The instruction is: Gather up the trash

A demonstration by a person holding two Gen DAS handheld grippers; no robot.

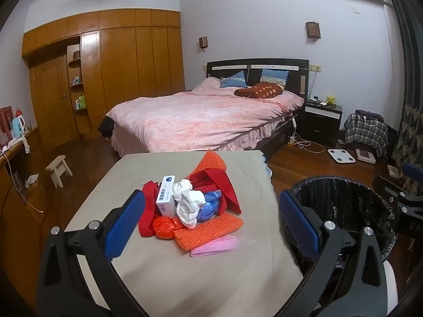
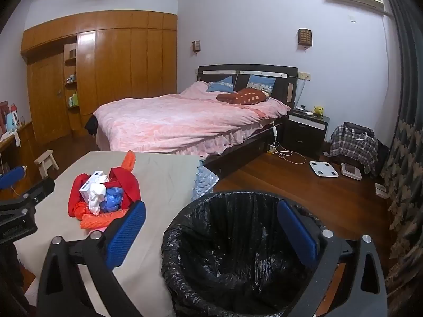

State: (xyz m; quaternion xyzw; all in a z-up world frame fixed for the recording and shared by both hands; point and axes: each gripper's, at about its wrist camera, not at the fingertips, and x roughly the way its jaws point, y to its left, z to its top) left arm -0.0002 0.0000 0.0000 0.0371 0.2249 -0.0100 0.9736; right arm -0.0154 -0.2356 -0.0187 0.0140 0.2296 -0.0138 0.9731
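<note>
Lying heaped on the table point(image 1: 164, 277), red, orange, white, blue trash point(image 1: 194, 206); both claws apart, empty

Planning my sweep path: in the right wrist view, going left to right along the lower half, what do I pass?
Stool → trash pile on the table → bin → scale → curtain.

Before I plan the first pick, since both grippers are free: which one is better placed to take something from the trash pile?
Left. The left gripper is open and frames the trash pile on the table; the right gripper, also open, faces the bin.
</note>
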